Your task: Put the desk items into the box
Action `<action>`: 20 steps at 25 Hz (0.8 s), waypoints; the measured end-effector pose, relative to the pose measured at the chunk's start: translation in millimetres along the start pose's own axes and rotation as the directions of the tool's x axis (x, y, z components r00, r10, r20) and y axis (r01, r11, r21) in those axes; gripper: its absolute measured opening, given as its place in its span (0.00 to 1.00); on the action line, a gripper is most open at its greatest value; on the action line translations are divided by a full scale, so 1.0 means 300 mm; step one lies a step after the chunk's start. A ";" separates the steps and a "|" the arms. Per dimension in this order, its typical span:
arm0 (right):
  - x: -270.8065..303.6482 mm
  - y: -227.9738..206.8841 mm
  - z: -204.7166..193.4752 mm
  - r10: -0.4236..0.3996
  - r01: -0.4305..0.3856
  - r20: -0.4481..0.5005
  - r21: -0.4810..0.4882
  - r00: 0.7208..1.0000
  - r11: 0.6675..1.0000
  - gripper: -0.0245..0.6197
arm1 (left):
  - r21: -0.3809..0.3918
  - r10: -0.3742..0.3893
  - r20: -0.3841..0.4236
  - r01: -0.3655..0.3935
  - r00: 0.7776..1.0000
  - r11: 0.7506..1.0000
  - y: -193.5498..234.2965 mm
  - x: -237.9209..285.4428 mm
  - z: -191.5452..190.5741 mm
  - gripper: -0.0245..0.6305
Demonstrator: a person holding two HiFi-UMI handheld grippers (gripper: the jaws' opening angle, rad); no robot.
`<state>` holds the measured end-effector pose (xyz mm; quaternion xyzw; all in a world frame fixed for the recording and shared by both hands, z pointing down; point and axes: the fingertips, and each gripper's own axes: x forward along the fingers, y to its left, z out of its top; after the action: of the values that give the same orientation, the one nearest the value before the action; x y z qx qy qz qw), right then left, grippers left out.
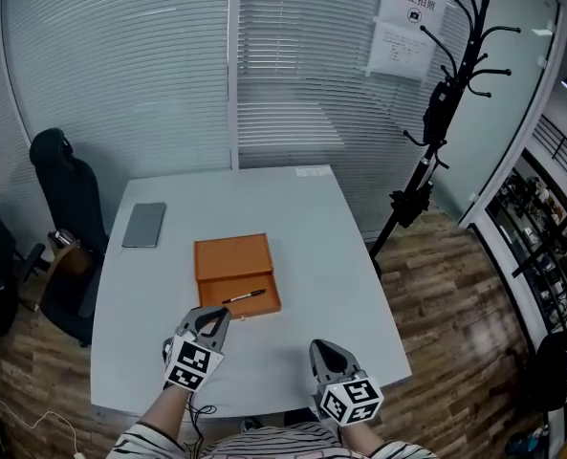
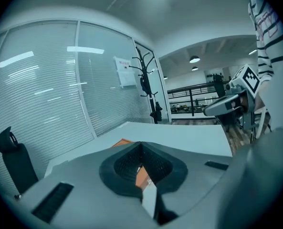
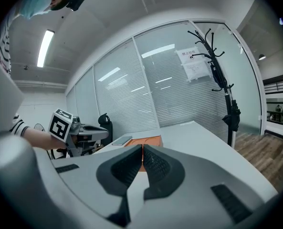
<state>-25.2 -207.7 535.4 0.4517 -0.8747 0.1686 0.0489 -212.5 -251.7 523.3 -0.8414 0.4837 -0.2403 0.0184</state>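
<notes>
Trouble spot: pen [image 1: 245, 295] lies across near half of open orange box [image 1: 231, 256]; thin and round, likely rolls out if nudged carelessly. Left gripper [image 1: 218, 316] just short of box front, jaws pressed together, empty. Right gripper [image 1: 329, 350] further back, jaws together too, nothing between. Flat grey slab [image 1: 144, 225] on table [image 1: 312, 228] beyond box, long reach. Chair [image 1: 68, 189] beside table, not obstructing.

Box [image 1: 235, 273] ahead of left hand-held gripper [image 1: 216, 317]: orange. Pen [image 1: 244, 296] on it: black. Table [image 1: 312, 218]: pale grey. Left and right hand-held gripper [image 1: 323, 350]: grey, black-and-white square-marker pattern. Sleeve [image 1: 147, 444] behind left one: white, dark stripes.
</notes>
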 end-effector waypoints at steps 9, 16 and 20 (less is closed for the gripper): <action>-0.071 0.053 -0.038 -0.006 0.006 0.003 -0.006 1.000 1.000 0.08 | -0.088 0.055 0.078 -0.048 0.995 0.995 -0.063 -0.188 0.003 0.07; -0.089 0.101 -0.055 0.003 -0.003 0.004 -0.010 1.000 1.000 0.08 | -0.152 0.094 0.099 -0.079 0.991 0.985 -0.115 -0.293 -0.055 0.07; -0.103 0.121 -0.073 0.004 -0.004 0.003 -0.007 1.000 1.000 0.08 | -0.197 0.127 0.092 -0.107 0.988 0.974 -0.141 -0.348 -0.108 0.07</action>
<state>-37.7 -157.1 539.5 0.4501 -0.8762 0.1652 0.0490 -235.8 -136.8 522.6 -0.8206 0.5518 -0.1470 -0.0235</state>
